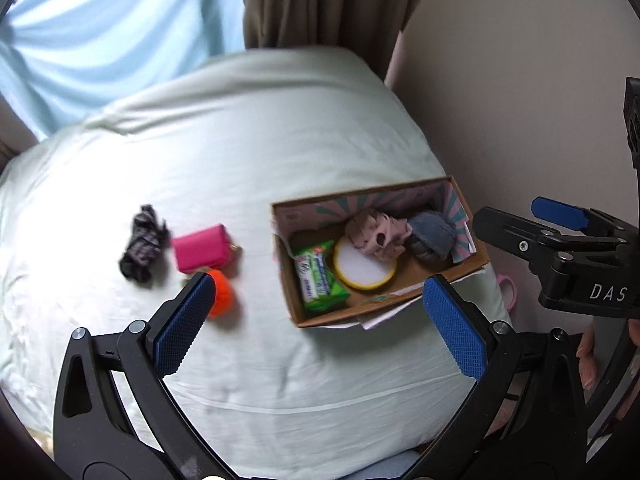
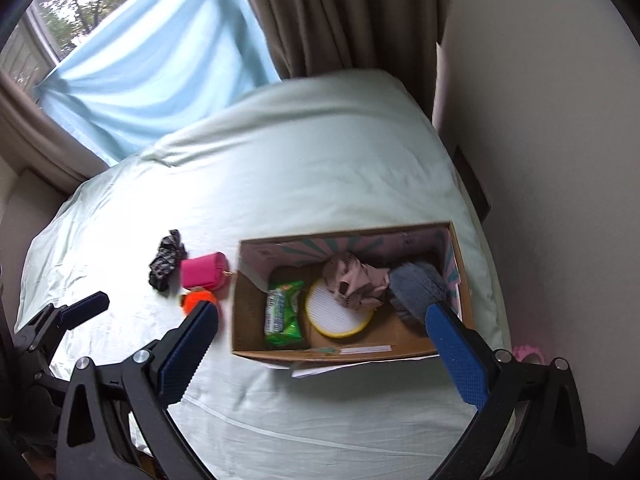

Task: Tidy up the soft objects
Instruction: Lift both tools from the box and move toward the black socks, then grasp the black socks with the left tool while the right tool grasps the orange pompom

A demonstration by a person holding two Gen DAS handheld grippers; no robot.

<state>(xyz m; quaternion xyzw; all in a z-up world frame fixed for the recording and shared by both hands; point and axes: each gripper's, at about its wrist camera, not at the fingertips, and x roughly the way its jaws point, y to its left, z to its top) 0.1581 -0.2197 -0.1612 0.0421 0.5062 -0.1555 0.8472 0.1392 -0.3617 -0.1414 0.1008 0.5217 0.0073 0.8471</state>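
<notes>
A cardboard box [image 1: 404, 292] [image 2: 360, 354] sits on a pale bed. It holds a green tissue pack [image 1: 318, 276] [image 2: 283, 316], a yellow-rimmed white round pad [image 1: 362, 266] [image 2: 336, 316], a pink crumpled cloth [image 1: 378, 230] [image 2: 354, 280] and a grey-blue soft item [image 1: 434, 234] [image 2: 416, 286]. Left of the box lie a dark patterned cloth [image 1: 142, 244] [image 2: 166, 260], a pink pouch [image 1: 202, 248] [image 2: 202, 272] and an orange soft ball [image 1: 222, 292] [image 2: 192, 300]. My left gripper [image 1: 316, 308] is open and empty above the bed. My right gripper [image 2: 320, 340] is open and empty over the box.
The bed [image 1: 240, 140] [image 2: 300, 152] meets a beige wall [image 1: 520, 80] on the right. A brown curtain [image 2: 340, 12] and a blue drape [image 2: 160, 68] hang behind. A pink ring [image 1: 508, 288] lies at the bed's right edge. The right gripper [image 1: 560, 248] shows in the left wrist view.
</notes>
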